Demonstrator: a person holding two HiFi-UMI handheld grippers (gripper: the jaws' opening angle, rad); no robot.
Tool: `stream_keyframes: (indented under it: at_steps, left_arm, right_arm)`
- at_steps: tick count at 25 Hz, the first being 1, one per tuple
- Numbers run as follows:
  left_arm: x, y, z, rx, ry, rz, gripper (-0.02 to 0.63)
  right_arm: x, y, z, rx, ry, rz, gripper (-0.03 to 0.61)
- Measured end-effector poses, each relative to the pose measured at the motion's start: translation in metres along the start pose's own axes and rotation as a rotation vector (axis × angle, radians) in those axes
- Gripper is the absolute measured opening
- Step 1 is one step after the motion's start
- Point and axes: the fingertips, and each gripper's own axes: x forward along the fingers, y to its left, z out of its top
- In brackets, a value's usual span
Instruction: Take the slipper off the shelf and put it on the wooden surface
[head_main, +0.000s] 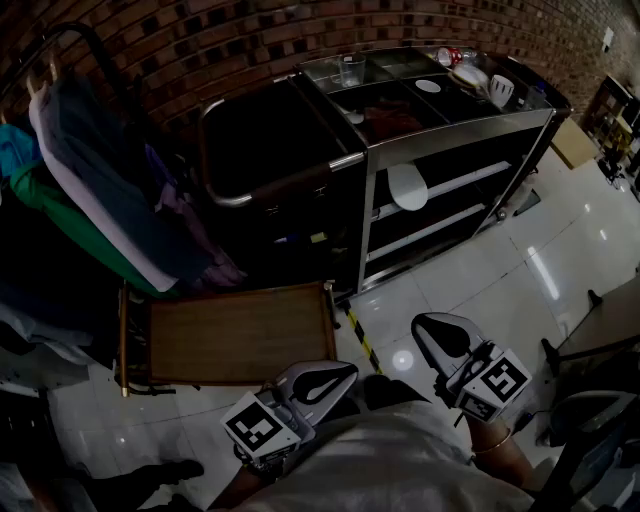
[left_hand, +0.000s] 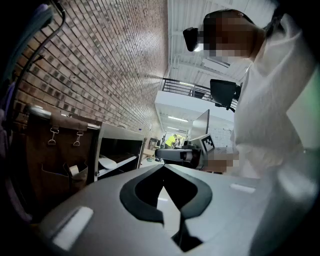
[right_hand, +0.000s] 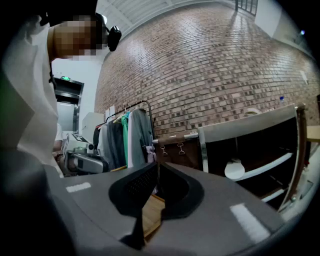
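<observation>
A white slipper (head_main: 408, 186) lies on the upper rack of the metal shelf unit (head_main: 455, 135); it also shows in the left gripper view (left_hand: 106, 162) and the right gripper view (right_hand: 234, 169). The wooden surface (head_main: 240, 333) is a low slatted platform on the floor left of the shelf, glimpsed under the right jaws (right_hand: 150, 210). My left gripper (head_main: 350, 368) (left_hand: 163, 167) is shut and empty, held close to the body near the platform's right corner. My right gripper (head_main: 425, 322) (right_hand: 157, 165) is shut and empty over the tiled floor, well short of the shelf.
A clothes rack with hanging garments (head_main: 90, 180) stands at the left. A dark cart with a metal handle (head_main: 270, 150) sits between rack and shelf. A cup (head_main: 350, 68) and dishes are on the shelf top. Yellow-black tape (head_main: 360, 340) marks the floor.
</observation>
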Motion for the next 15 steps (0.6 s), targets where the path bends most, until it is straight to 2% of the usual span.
stream_keyframes:
  at_steps: [3, 5, 8, 11, 13, 15]
  left_arm:
    - [-0.012, 0.021, -0.003, -0.021, 0.003, 0.027, -0.003]
    - [-0.017, 0.029, -0.002, -0.036, -0.02, 0.034, -0.003]
    - [-0.017, 0.039, -0.002, -0.045, -0.021, 0.041, -0.003]
    - [-0.003, 0.058, -0.004, -0.028, 0.004, 0.069, -0.002]
    - [0.01, 0.07, 0.004, -0.05, -0.022, 0.091, -0.003]
    - [0.024, 0.085, 0.014, -0.08, -0.052, 0.104, -0.003]
  right_arm:
    - [0.012, -0.017, -0.014, 0.086, -0.016, -0.044, 0.035]
    - [0.016, -0.036, -0.024, 0.126, 0.01, -0.084, 0.055]
    - [0.026, -0.076, -0.042, 0.11, 0.099, -0.135, 0.055]
    - [0.044, -0.118, -0.056, 0.126, 0.127, -0.148, 0.061]
    - [0.056, -0.148, -0.066, 0.152, 0.138, -0.158, 0.098]
    - [0.067, -0.186, -0.079, 0.195, 0.149, -0.184, 0.107]
